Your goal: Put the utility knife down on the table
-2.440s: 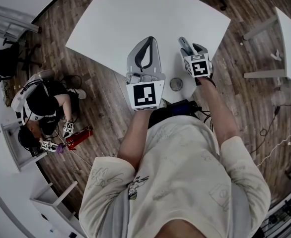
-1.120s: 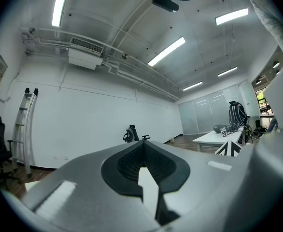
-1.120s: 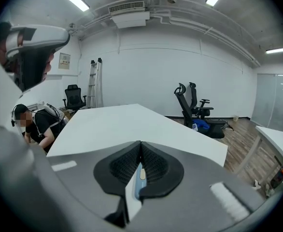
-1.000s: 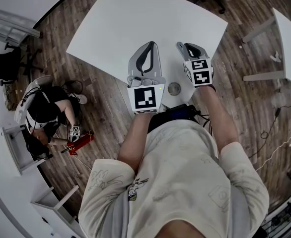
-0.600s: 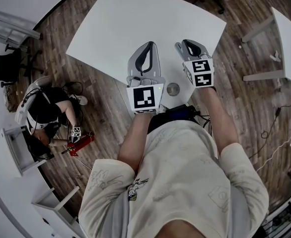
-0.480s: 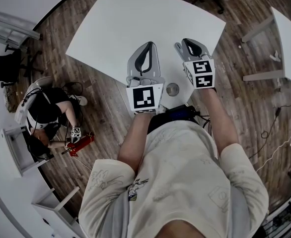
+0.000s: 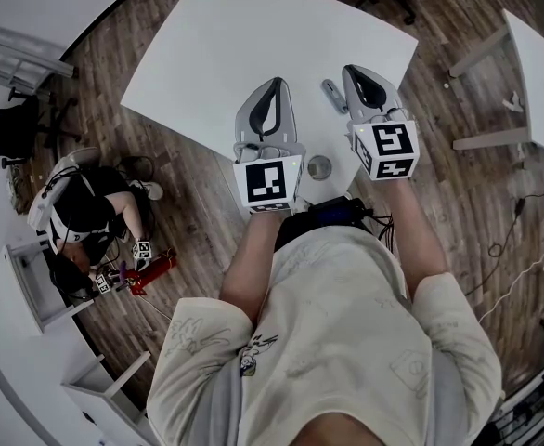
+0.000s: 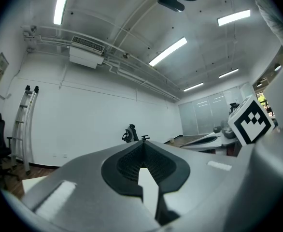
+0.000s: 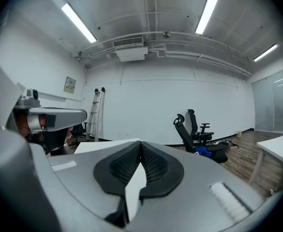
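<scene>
Utility knife (image 7: 332, 95) lies flat on the white bench (image 7: 216, 54), just at 9 o'clock of the right tongs (image 7: 355, 72). Right tongs pressed together, nothing held. Left tongs (image 7: 274, 84) likewise closed and empty. Judgement: knife looks placed. Keep the tongs above it so it isn't nudged toward the bench edge at 6 o'clock.

Room was pretty plain: dark wood plank floor (image 7: 444, 207), a big white worktop (image 7: 253, 35) in the middle and another white table (image 7: 537, 63) off to the right. White walls (image 9: 146, 105), long strip lights (image 9: 78, 22) across the ceiling, an air-con unit (image 9: 130, 52) up high. A ladder (image 9: 97, 114) leaned on the far wall, with a black office chair (image 9: 192, 129) to its right.
</scene>
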`<state>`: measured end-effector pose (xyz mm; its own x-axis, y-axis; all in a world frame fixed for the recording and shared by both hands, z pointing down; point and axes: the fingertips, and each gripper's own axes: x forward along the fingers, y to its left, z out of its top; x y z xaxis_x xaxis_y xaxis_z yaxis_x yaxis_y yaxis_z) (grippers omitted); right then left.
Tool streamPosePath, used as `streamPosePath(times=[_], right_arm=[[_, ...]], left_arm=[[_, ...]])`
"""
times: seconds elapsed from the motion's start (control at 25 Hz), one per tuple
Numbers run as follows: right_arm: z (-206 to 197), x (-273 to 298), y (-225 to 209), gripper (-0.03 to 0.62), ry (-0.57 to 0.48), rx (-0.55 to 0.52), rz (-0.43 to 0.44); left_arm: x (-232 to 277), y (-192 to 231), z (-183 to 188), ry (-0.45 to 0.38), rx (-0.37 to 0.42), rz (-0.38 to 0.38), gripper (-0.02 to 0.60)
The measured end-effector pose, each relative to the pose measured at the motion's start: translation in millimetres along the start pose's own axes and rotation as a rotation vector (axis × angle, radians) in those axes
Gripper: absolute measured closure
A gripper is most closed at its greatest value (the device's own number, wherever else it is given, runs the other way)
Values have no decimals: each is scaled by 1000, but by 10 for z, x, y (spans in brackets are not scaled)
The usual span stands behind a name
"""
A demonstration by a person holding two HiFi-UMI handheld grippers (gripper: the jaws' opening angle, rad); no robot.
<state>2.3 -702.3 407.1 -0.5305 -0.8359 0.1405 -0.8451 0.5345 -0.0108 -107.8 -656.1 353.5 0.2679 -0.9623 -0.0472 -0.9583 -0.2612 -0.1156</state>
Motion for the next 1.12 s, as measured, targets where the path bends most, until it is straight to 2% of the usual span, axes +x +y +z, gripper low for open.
streamPosePath(times=[0.6,1.12], right_arm=[[533,-520,-19,586,-154,-8,-36],[313,-665,-88,586,-177,-11,-78]], left_arm=[[54,-116,-67,3,-28,-53,563],[-1,-111,-262,-18,-39,-63,563]])
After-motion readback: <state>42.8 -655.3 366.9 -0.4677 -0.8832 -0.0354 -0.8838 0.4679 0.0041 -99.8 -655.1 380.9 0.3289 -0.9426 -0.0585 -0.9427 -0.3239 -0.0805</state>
